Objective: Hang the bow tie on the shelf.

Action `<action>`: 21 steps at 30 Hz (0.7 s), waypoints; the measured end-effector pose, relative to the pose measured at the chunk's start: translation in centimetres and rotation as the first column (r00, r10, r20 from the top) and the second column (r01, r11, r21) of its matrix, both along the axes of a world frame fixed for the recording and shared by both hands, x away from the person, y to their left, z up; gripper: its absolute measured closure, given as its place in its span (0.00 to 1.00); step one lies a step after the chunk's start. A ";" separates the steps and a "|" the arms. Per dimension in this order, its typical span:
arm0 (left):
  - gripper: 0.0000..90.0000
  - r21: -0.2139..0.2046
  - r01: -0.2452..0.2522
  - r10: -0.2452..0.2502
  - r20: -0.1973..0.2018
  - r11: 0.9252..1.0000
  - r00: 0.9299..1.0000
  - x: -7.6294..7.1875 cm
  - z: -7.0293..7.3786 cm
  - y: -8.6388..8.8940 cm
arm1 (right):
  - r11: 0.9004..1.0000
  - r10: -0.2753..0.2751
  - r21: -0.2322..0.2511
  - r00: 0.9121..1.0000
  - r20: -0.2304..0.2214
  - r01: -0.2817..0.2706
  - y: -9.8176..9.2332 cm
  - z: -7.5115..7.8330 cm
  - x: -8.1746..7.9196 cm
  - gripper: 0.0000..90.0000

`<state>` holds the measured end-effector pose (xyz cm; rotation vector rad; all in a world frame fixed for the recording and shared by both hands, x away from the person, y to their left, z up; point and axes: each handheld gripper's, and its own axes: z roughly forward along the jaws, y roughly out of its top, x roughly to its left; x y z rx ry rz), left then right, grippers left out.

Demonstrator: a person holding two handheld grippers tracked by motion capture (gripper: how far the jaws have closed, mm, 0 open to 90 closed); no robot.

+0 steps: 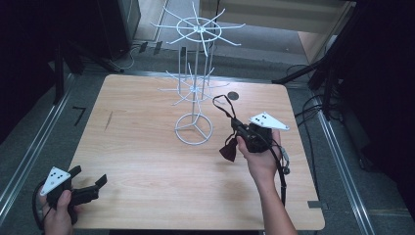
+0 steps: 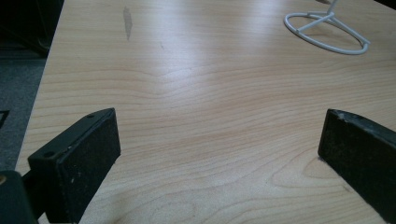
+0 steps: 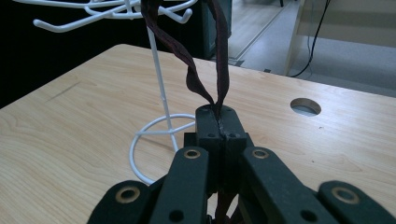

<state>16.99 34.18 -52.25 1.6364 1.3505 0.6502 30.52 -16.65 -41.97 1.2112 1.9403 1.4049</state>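
Note:
A white wire rack (image 1: 195, 93) with hooked arms stands on a ring base at the middle back of the wooden table (image 1: 147, 161). My right gripper (image 1: 234, 122) is just right of the base and is shut on a dark red strap (image 1: 221, 104). The strap's loop rises from the jaws toward the rack's lower arms, and a dark red end (image 1: 228, 149) hangs below the hand. In the right gripper view, the strap (image 3: 222, 56) runs up from the shut gripper (image 3: 218, 114) beside the rack's pole (image 3: 159, 84). My left gripper (image 1: 89, 175) rests open at the near left corner; in its own view the gripper (image 2: 219, 126) has bare table between the jaws.
A round cable hole (image 1: 233, 95) lies in the table behind the right gripper. The rack's ring base (image 2: 327, 32) sits far ahead of the left gripper. Dark stands and cables surround the table on the floor.

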 end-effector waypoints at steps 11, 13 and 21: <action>0.00 -0.001 0.000 0.000 0.002 1.000 1.000 0.0 0.0 0.0 | 1.000 0.012 0.024 1.000 -0.019 -0.011 1.3 -0.7 1.2 1.00; 0.00 0.000 0.001 -0.001 0.001 1.000 1.000 0.0 0.0 0.0 | 0.999 0.012 0.032 1.000 -0.021 -0.011 1.5 -0.8 1.4 1.00; 0.00 0.001 0.000 0.000 0.002 1.000 1.000 0.0 0.0 0.0 | 1.000 0.007 0.026 0.999 -0.041 -0.006 2.4 -1.5 2.3 1.00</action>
